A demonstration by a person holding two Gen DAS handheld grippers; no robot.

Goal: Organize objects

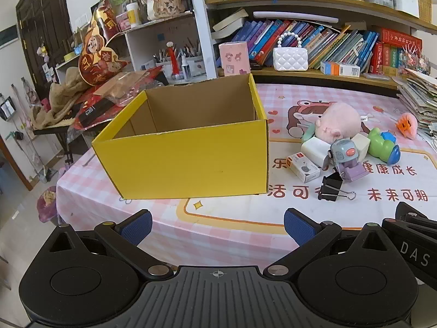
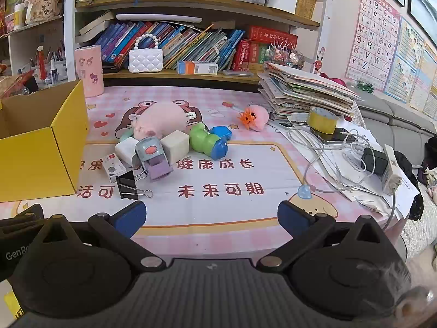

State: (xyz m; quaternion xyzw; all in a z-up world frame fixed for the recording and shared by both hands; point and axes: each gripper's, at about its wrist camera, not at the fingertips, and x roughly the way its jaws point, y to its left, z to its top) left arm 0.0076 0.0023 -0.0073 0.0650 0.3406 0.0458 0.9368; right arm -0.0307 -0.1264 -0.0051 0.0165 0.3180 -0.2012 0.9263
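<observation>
Two claws hang wide apart and empty above a toy-strewn surface.

Nearest the released right claw (image 2: pixel 211 218) lies a black binder clip (image 2: pixel 128 184), then a clustered toy pile (image 2: pixel 166 142), likely gathered for boxing. Ahead of the released left claw (image 1: pixel 218 225) sits an open yellow box (image 1: pixel 188 147), apparently empty, seemingly placed to receive them.

Both wrist views look low across the table from its near edge (sharing the yellow box (image 1: pixel 185 147) (image 2: pixel 41 142)).

Crowded bookshelves (image 2: pixel 191 41) behind pink-clothed table (image 2: pixel 218 240); alphabet poster (image 2: pixel 374 41) on wall.
</observation>
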